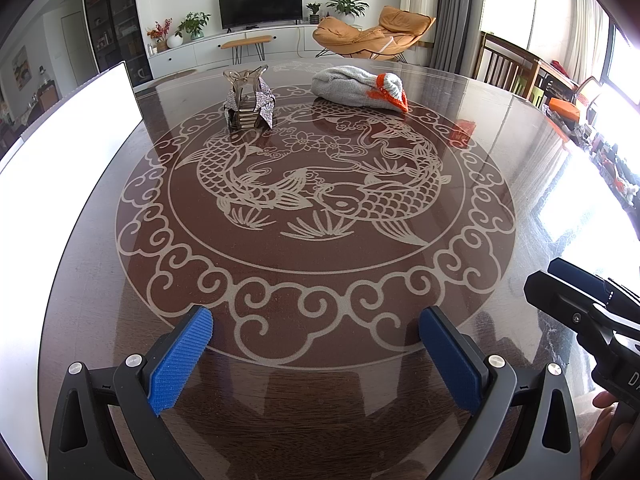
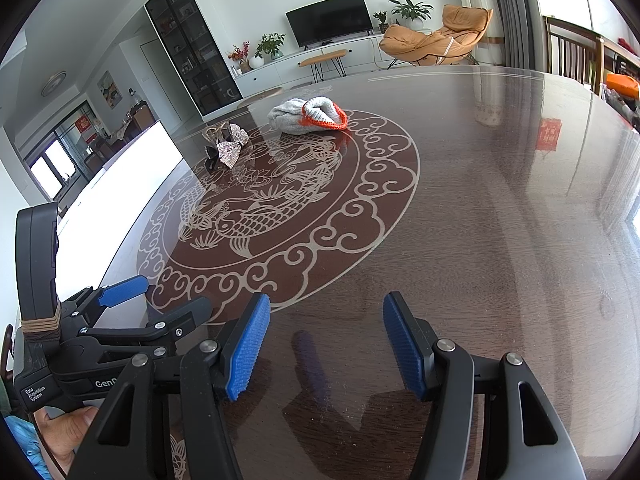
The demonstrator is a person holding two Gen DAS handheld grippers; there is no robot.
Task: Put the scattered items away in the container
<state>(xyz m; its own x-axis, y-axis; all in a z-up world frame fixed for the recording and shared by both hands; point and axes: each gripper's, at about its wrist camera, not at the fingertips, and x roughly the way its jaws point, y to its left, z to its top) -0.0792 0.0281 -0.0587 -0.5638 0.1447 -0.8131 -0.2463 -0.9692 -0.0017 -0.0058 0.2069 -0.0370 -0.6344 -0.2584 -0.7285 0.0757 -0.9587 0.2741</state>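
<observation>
1. Two items lay loose on the glossy round table (image 1: 500,184): a translucent hair claw clip (image 1: 249,98) with a sparkly bow, upper centre-left of the left wrist frame, and a grey knitted hat (image 1: 356,87) with an orange brim just right of it, the two apart.
2. The white container (image 1: 76,120) sat at the left edge of the frame, overexposed, so its rim and depth could not be read.
3. The left gripper (image 1: 316,334) stood wide and empty at the bottom of the frame, well short of both items.
4. The right gripper (image 2: 326,330) also stood wide, nothing between its blue pads, low in its own view over bare table.
5. Risk, as I judged it: the clip looked light and irregular, standing on its teeth; a pad nudging it on the slick surface could skate it away or tip it.
6. The hat looked soft and could sag or catch only a fold, dropping short of the container.
7. Both grippers sat close together at the near edge, so reaching at once could make them collide.
</observation>
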